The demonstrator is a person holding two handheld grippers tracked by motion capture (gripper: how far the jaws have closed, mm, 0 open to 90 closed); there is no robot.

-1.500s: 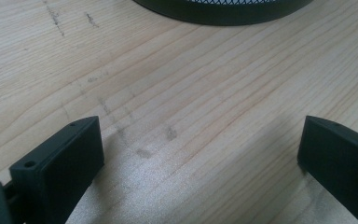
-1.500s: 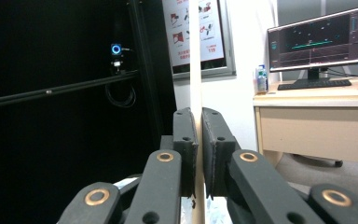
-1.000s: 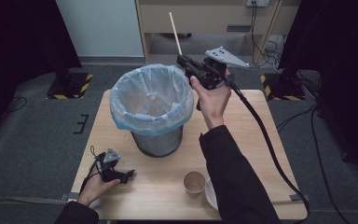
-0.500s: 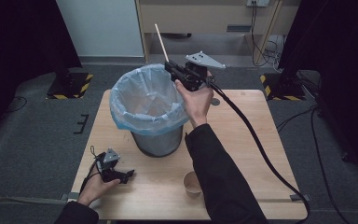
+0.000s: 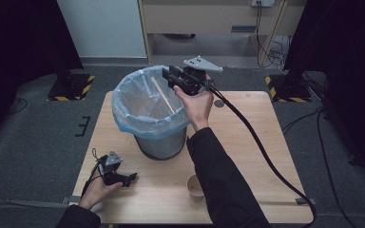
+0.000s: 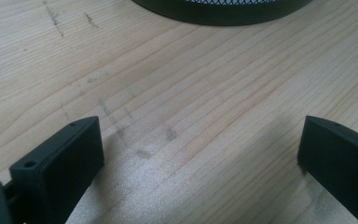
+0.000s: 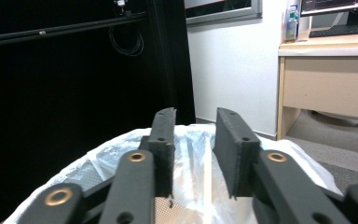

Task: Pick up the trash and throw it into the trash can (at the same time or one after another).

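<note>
No readable text, labels or numbers anywhere. Monitor and bottle in right gripper view too blurred.

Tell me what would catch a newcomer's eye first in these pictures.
Most striking is the bin lined with a pale blue bag, standing mid-table, with a thin wooden stick lying slanted inside it. The right gripper hangs over the bin's far rim; its jaws have just been opening, with nothing between them. Near the table's front left corner the left gripper rests open, and a paper cup stands near the front edge.
</note>
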